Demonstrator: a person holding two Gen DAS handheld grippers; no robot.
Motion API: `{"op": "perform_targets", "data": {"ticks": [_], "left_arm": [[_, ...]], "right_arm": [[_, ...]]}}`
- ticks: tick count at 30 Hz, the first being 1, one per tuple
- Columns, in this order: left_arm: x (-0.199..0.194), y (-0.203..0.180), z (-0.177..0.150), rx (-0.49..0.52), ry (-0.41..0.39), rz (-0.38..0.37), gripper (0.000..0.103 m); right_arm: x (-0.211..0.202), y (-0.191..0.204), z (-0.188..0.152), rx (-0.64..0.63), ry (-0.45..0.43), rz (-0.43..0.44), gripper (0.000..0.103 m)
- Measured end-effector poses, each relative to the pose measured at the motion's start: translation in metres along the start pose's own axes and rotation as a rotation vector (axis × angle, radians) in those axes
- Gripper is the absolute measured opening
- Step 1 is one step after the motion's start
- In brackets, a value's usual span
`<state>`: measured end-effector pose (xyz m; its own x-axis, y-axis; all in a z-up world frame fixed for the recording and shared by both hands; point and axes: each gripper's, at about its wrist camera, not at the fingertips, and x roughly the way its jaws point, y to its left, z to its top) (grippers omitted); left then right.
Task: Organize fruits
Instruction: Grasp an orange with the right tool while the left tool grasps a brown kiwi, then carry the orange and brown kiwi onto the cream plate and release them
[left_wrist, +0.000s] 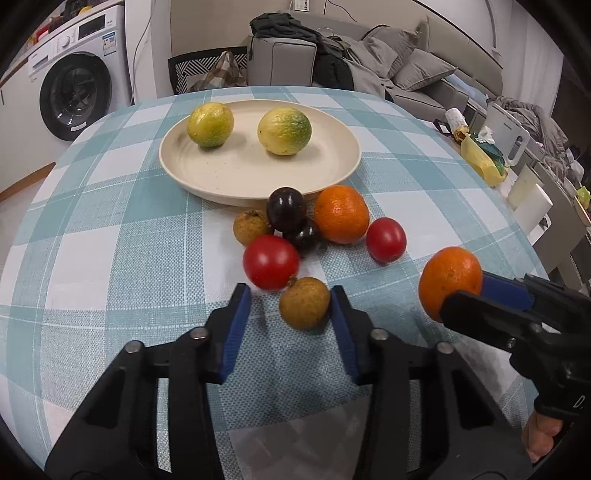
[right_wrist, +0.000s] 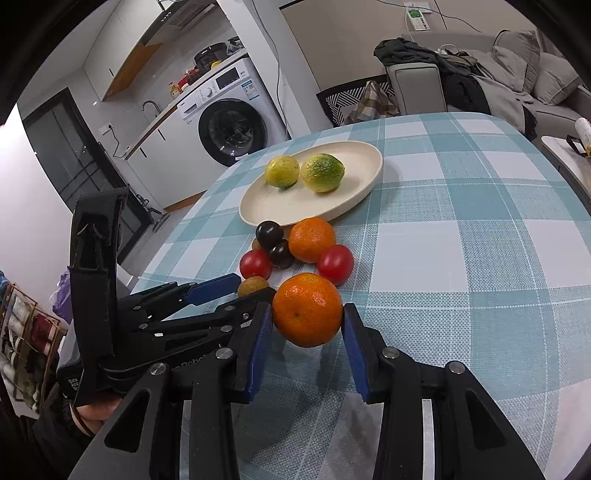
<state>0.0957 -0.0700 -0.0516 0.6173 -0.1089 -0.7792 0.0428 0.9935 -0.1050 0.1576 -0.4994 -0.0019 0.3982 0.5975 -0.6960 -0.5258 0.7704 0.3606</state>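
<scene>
A: Which fruit do the left tongs (left_wrist: 291, 302) go for?

B: The small brown fruit (left_wrist: 304, 302) on the table (left_wrist: 110, 236). It sits between the two blue pads, hard against the right-hand one, with a clear gap to the left-hand one. So the jaws bracket it but don't pinch it yet.

A: And the right tongs (right_wrist: 307, 314)?

B: Clamped on an orange (right_wrist: 307, 309), both pads pressed to its sides, and it looks lifted off the cloth.

A: Where does everything else lie?

B: The plate (left_wrist: 236, 177) is straight ahead of both tongs, beyond the loose pile, and carries two yellow-green citrus fruits (left_wrist: 284, 131). Touching its near rim sit two dark plums (left_wrist: 286, 208), a second orange (left_wrist: 341, 214), two red tomatoes (left_wrist: 270, 262) and another brown fruit (left_wrist: 251, 227).

A: Anything tight about the left-hand pick?

B: The near tomato sits just beyond the brown fruit, almost touching it. I'd judge the left-hand pad has room to close in without nudging it, since the brown fruit is round and offers no better side to grip.

A: Who reaches the plate first?

B: Probably the right hand, since its orange is already held.
</scene>
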Motion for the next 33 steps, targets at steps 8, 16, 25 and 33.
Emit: {"op": "perform_targets", "data": {"ticks": [8, 16, 25, 33], "left_arm": [[-0.003, 0.004, -0.003, -0.012, -0.005, -0.015, 0.024], [-0.007, 0.011, -0.006, -0.009, -0.007, -0.036, 0.024], [-0.022, 0.024, -0.002, -0.014, -0.050, -0.047, 0.024], [-0.035, 0.038, 0.011, -0.020, -0.105, -0.075, 0.024]], "right_arm": [[0.002, -0.005, -0.002, 0.019, 0.012, 0.023, 0.039], [0.000, -0.011, -0.001, 0.038, -0.001, 0.015, 0.039], [0.003, -0.008, 0.001, 0.015, -0.004, -0.013, 0.039], [0.011, -0.004, 0.014, 0.018, -0.008, -0.030, 0.039]]}}
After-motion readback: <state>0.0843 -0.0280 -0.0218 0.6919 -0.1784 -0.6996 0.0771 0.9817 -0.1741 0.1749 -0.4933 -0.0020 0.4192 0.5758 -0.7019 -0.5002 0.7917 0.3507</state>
